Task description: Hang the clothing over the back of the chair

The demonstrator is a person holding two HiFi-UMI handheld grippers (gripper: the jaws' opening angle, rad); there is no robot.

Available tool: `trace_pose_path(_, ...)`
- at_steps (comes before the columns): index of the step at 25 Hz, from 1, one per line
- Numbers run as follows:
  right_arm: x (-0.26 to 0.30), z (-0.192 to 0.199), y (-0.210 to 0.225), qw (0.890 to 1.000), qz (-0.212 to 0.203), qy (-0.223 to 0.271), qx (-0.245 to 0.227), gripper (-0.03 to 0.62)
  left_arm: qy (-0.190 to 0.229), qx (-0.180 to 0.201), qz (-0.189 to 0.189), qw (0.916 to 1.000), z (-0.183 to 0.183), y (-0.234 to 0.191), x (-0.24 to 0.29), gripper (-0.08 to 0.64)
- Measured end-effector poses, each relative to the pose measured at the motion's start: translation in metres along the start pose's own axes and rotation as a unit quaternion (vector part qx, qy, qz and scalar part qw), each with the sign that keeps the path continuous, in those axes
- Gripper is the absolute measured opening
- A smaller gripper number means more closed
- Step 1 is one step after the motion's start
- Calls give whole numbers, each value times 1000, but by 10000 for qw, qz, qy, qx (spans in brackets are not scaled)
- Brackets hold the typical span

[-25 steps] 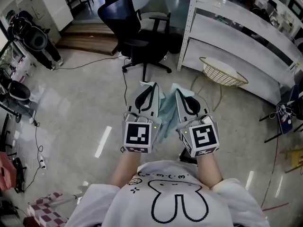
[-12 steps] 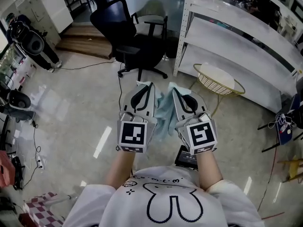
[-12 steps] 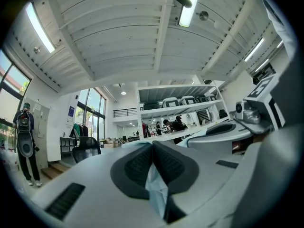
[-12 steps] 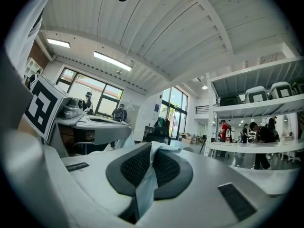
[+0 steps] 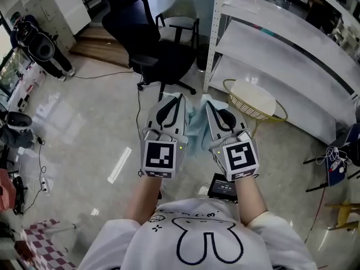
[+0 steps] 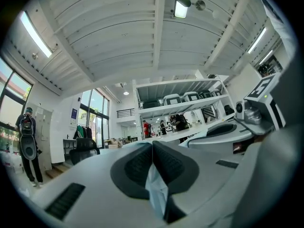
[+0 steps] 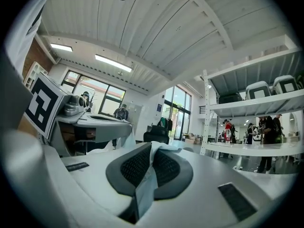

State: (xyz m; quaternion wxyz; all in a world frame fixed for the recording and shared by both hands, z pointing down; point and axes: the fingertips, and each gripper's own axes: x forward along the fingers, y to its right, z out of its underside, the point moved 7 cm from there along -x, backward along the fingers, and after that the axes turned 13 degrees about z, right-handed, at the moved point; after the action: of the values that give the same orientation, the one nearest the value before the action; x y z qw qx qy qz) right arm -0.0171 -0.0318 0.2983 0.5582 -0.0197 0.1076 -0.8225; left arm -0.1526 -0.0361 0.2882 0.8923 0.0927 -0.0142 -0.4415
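Between left claw (image 5: 179, 98) and right claw (image 5: 207, 103) hangs the clothing (image 5: 194, 126), pinched shut in both.

bright ceiling strips (image 7: 113, 63), glare on floor (image 5: 119, 166) (fisheye edges dark, warped)

Glossy floor (image 5: 79, 122) is carrying a black office chair (image 5: 140, 32), a wire basket (image 5: 247, 111) beside white shelving (image 5: 270, 38), and a trailing cable (image 5: 138, 103).

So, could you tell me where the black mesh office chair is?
In the head view the black mesh office chair stands top centre-left, beyond the pale blue clothing, left of the white metal shelving.
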Motion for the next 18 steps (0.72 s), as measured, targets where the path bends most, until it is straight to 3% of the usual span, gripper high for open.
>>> trace_pose_path(7,-6,1,48,9999,-115,33,-113,15,31,-62,-169,9998,-6,23,35,29)
trace_pose_path(18,4,9,101,9994,336,99,-69,15,176,140,242,9995,-17,32,90,28)
